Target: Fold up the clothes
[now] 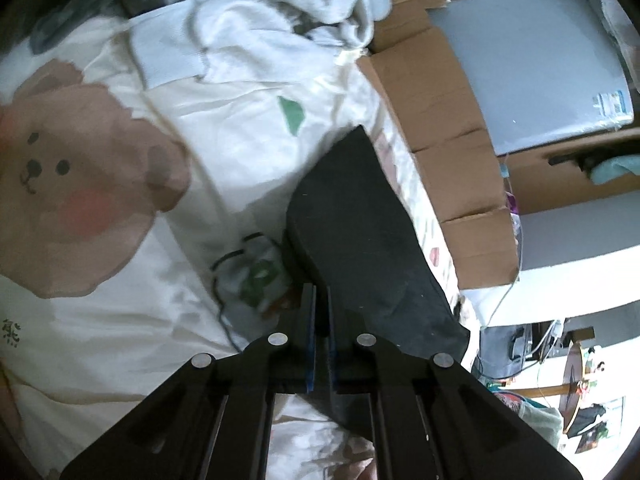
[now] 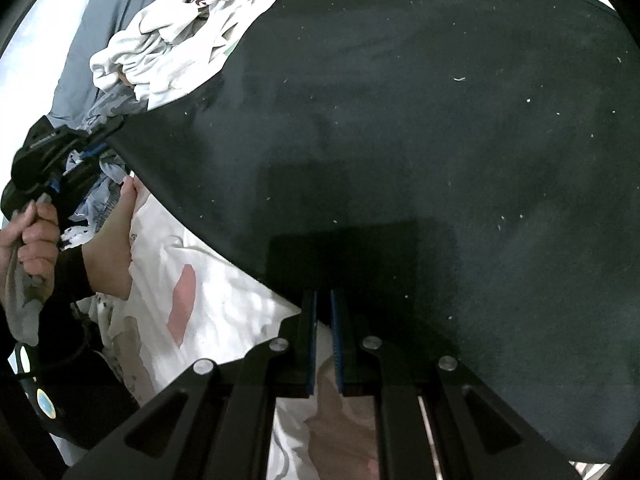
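Observation:
A black garment (image 1: 352, 220) hangs stretched between both grippers above the bed. My left gripper (image 1: 320, 292) is shut on one corner of it, and the cloth rises from the jaws as a raised flap. In the right wrist view the same black garment (image 2: 400, 120) fills most of the picture. My right gripper (image 2: 323, 296) is shut on its near edge. At the left of that view the left gripper (image 2: 114, 130) pinches the far corner, held by a person's hand (image 2: 36, 236).
The bed sheet (image 1: 100, 320) is white with a brown bear print. A heap of white and grey clothes (image 1: 280, 12) lies at its far end, seen also as a heap of clothes (image 2: 168, 40). Cardboard boxes (image 1: 452, 140) line the bed's right side.

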The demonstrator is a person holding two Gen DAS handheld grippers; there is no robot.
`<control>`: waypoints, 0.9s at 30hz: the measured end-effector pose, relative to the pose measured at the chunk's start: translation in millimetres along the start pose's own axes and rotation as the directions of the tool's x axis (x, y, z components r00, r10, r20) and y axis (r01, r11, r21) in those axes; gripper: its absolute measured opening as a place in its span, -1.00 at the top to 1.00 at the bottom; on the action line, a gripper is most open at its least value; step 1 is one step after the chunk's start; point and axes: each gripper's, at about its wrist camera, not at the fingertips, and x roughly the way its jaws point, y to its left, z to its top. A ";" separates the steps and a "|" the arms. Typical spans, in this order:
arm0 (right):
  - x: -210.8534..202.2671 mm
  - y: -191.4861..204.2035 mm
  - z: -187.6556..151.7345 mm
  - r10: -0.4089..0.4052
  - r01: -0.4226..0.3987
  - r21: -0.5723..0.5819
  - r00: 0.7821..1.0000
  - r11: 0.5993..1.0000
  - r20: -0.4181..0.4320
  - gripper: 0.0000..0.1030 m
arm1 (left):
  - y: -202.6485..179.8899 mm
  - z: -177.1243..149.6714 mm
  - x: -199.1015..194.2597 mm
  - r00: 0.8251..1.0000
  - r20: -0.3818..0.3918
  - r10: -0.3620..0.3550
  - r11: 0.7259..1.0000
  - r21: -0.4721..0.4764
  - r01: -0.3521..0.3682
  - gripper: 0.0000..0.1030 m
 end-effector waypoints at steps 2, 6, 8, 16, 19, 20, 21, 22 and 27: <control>-3.3 1.3 0.5 0.007 -0.007 0.003 1.000 1.000 0.011 0.88 | -10.0 0.6 -0.4 1.000 -0.006 -0.005 1.000 0.009 0.005 0.93; -14.4 1.5 2.8 0.021 -0.021 0.005 0.999 1.000 0.048 0.88 | -34.2 0.1 -2.3 1.000 -0.018 -0.005 0.998 0.055 0.006 0.93; -18.5 -1.8 3.4 0.028 -0.029 0.018 0.997 0.999 0.070 0.88 | -43.8 0.1 -2.9 1.000 -0.021 -0.005 0.998 0.069 0.006 0.93; -5.6 -9.4 6.8 0.028 -0.032 0.049 0.997 0.998 0.078 0.88 | -71.2 -1.4 -0.9 0.999 -0.035 0.022 0.994 0.109 -0.018 0.93; 0.8 -6.1 0.6 0.039 -0.041 0.036 0.998 0.999 0.054 0.88 | -83.9 -0.8 0.2 0.998 -0.042 0.039 0.990 0.138 -0.033 0.93; 1.9 -4.1 -1.0 0.049 -0.050 0.029 0.998 0.998 0.043 0.88 | -86.7 -0.6 0.4 0.998 -0.041 0.040 0.990 0.140 -0.034 0.93; 3.1 -2.0 -2.6 0.059 -0.060 0.022 0.998 0.998 0.031 0.88 | -89.6 -0.5 0.8 0.998 -0.041 0.043 0.989 0.141 -0.037 0.93; 3.5 -0.3 -4.2 0.065 -0.066 0.015 0.998 0.998 0.023 0.88 | -92.6 -0.6 1.6 0.998 -0.041 0.046 0.989 0.142 -0.040 0.93; -10.7 7.1 -5.3 0.089 -0.088 -0.015 0.995 0.996 0.047 0.86 | -103.7 -3.2 5.2 0.996 -0.045 0.071 0.987 0.151 -0.063 0.93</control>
